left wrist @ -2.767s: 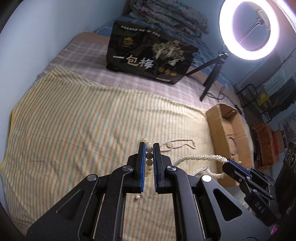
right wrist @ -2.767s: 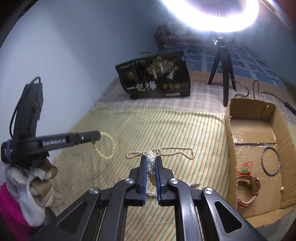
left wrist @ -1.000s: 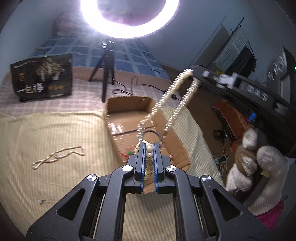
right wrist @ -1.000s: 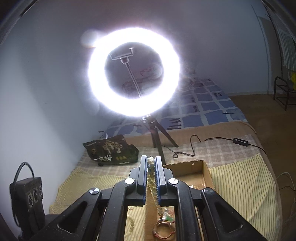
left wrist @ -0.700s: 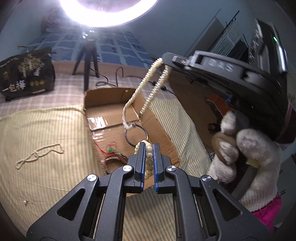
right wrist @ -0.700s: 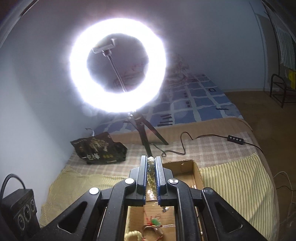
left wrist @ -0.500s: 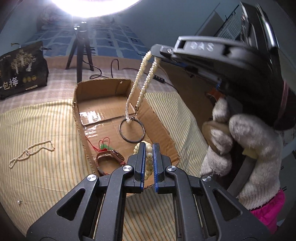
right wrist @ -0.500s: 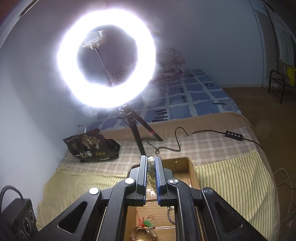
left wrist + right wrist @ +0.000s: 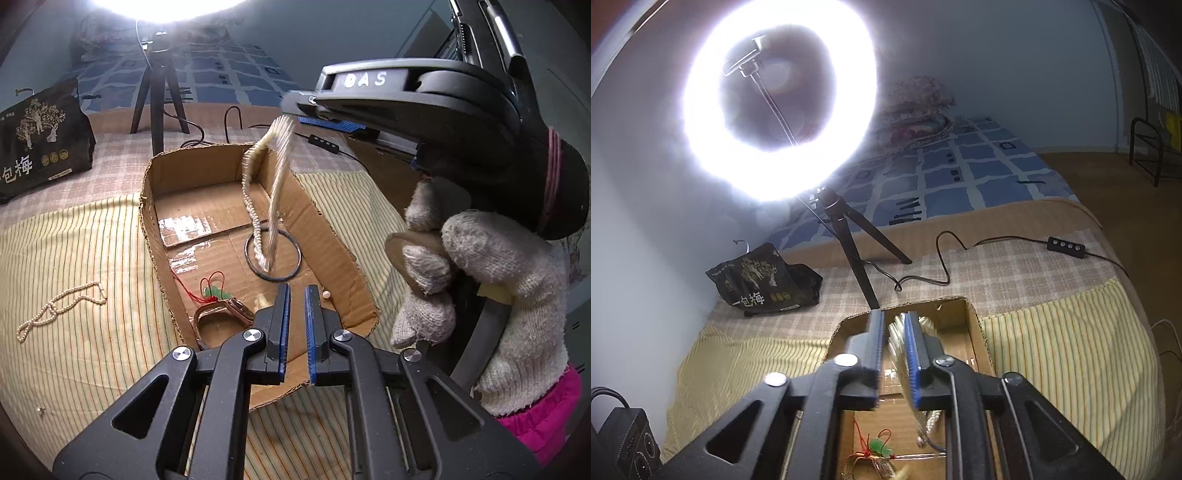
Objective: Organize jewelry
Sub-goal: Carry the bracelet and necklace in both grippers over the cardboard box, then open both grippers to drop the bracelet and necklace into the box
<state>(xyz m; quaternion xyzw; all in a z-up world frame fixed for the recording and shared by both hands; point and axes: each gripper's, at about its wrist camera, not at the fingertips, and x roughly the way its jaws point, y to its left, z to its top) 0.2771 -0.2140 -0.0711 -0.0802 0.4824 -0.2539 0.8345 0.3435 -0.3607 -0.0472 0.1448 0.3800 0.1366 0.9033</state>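
The pearl necklace [image 9: 258,206] hangs up-and-down, blurred, over the box [image 9: 332,236]. The right gripper [image 9: 895,347], marked "DAS", has its jaws just opening, maybe letting go. The left gripper [image 9: 297,325] has narrow, empty jaws.

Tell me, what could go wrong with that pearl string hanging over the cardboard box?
The jaws of the right gripper have just been opening, and the pearl necklace between them is blurred, swinging near the wall of the cardboard box; part might drape over the edge. It hangs over the dark bangle and near the red cord charm, so it could tangle with them.
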